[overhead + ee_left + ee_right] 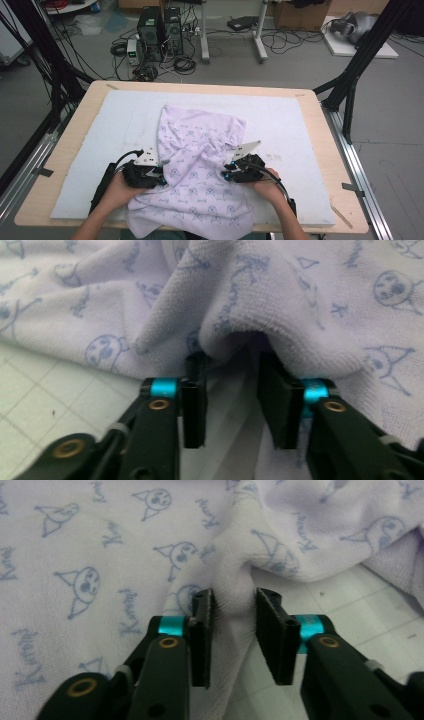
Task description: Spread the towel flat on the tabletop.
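While both forearms come in from the near edge of the table, the person's hands sit low and level on either flank of a crumpled lavender towel (197, 165) printed with small blue cartoon faces. The left hand (117, 192) wraps its left gripper (161, 176) from behind, jaws aimed inward toward the cloth's left border. The right hand (265, 187) mirrors it, with the right gripper (226, 175) aimed inward at the right border. Each tool carries a grey three-cornered plate on top, and a black cable trails from each.

In the left gripper view, the left gripper (231, 390) has its jaws parted narrowly, with a raised fold of the towel (280, 305) arching over the tips and hanging into the gap; the pads do not press on it. In the right gripper view, the right gripper (235, 630) stands likewise a little apart, a pinched ridge of towel (100, 555) lying between the jaws, touching the left pad but loose from the right one.

From the high view the towel lies on a white foam mat (300, 130) that covers the wooden table (325, 145). Its long axis runs from the far middle of the mat toward the person, and its near end droops over the table's near edge. The far end is bunched and wrinkled.
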